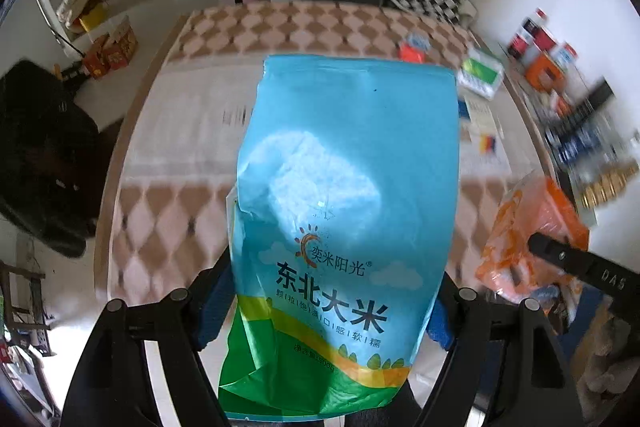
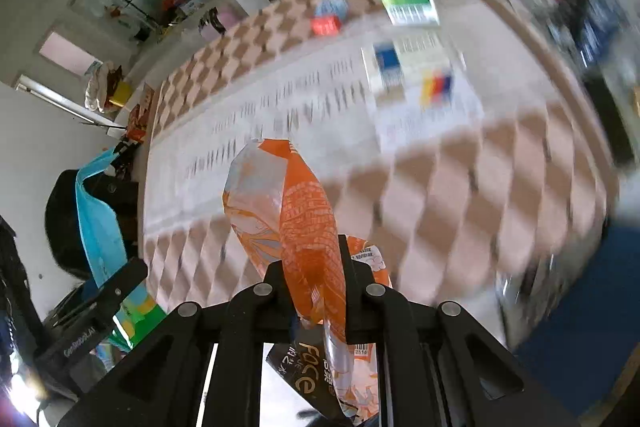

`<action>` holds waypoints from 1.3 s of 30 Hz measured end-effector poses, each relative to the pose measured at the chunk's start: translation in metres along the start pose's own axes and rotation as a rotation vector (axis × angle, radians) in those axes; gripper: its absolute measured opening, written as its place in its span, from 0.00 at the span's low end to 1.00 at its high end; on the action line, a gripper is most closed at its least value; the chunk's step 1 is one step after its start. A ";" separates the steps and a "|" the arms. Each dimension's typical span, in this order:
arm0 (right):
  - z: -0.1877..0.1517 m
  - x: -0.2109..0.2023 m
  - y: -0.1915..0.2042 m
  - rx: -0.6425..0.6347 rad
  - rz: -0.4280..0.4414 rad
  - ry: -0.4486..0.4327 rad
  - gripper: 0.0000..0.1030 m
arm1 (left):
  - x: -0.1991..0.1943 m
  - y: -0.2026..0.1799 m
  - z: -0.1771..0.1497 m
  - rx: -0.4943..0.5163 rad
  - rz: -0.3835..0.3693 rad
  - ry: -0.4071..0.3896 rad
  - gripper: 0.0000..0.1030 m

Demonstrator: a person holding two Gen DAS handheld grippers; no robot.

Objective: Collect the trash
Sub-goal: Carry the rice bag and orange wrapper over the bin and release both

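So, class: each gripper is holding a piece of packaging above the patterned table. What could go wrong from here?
1. The left gripper grips the blue rice bag only near its lower end; the tall, floppy top might swing or slip.
2. The right gripper pinches a thin orange wrapper, which might tear or slide out.
3. The green box and red packet on the table could be forgotten.

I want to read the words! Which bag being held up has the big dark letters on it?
The blue rice bag in the left gripper. The orange wrapper in the right gripper is crumpled and thinner.
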State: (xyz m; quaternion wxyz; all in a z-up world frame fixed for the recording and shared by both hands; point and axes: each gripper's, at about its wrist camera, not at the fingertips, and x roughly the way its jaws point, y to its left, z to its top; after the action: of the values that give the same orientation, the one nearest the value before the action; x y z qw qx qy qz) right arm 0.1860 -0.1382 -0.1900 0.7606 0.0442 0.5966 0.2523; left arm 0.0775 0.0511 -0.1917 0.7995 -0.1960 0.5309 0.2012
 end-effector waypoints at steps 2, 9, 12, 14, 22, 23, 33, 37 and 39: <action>-0.045 0.000 -0.007 0.029 -0.006 0.034 0.14 | 0.000 0.007 -0.035 0.004 -0.014 0.050 0.74; -0.170 0.051 -0.050 0.099 -0.086 0.233 0.13 | 0.052 0.020 -0.152 0.006 -0.072 0.288 0.74; -0.208 0.094 -0.078 0.126 -0.133 0.315 0.13 | 0.092 0.024 -0.189 -0.027 -0.090 0.378 0.74; -0.220 0.122 -0.091 0.140 -0.152 0.344 0.13 | 0.131 0.028 -0.206 -0.062 -0.103 0.430 0.74; -0.248 0.297 -0.164 0.219 -0.192 0.385 0.13 | 0.342 0.042 -0.228 -0.153 -0.130 0.558 0.74; -0.247 0.321 -0.172 0.224 -0.185 0.378 0.13 | 0.362 0.044 -0.230 -0.151 -0.128 0.561 0.75; -0.229 0.479 -0.198 0.282 -0.134 0.382 0.14 | 0.484 0.055 -0.225 -0.183 -0.121 0.537 0.96; -0.225 0.506 -0.188 0.265 -0.087 0.414 0.31 | 0.477 0.068 -0.230 -0.201 -0.080 0.511 0.96; -0.227 0.503 -0.183 0.246 -0.074 0.403 0.48 | 0.461 0.088 -0.237 -0.203 -0.060 0.472 0.96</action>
State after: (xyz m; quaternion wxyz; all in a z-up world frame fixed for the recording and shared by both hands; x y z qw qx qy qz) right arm 0.1166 -0.1301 -0.7672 0.6237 0.0634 0.7638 0.1534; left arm 0.0117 0.0524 -0.7132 0.6353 -0.3325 0.6739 0.1783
